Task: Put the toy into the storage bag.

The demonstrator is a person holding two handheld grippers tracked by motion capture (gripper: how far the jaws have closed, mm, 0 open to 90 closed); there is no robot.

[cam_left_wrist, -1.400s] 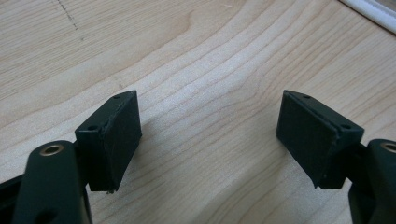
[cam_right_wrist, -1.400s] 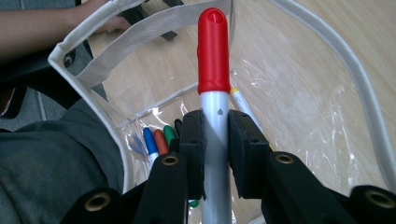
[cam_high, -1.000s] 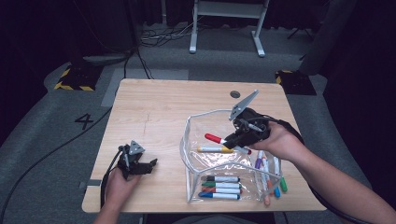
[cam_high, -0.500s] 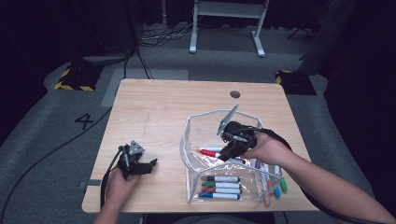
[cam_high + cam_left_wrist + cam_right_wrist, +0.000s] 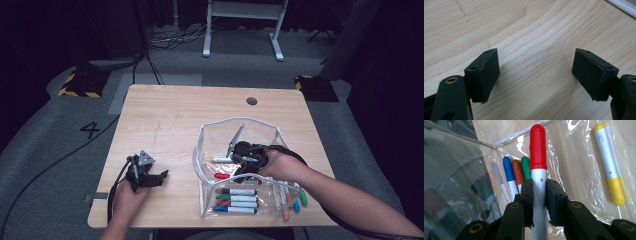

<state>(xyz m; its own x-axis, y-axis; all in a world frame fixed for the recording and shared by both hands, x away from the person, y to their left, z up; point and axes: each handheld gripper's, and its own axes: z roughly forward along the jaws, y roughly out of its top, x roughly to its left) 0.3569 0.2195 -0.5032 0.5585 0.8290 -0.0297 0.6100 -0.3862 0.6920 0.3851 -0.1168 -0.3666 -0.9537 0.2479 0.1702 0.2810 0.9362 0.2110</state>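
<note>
Lowered into the clear bag [image 5: 210, 150], the right gripper [image 5: 539, 192] clamps the red marker [image 5: 538, 147] inside it — release looks next, probably — while the left gripper [image 5: 536, 72] gapes wide beside the bag.

A: What colour is the marker [image 5: 538, 165] in the right gripper [image 5: 539, 192]?

B: Its cap is red and its body is white. The jaws are black.

A: And the others in the bag [image 5: 210, 131]?

B: The bag is clear with a white edge. A yellow-capped marker [image 5: 610, 165] lies at the right. Blue, brown and green caps [image 5: 517, 168] sit at the left.

A: The tabletop [image 5: 175, 115]?

B: Light brown wood with wavy lines. The left gripper [image 5: 536, 72] is black too.
</note>
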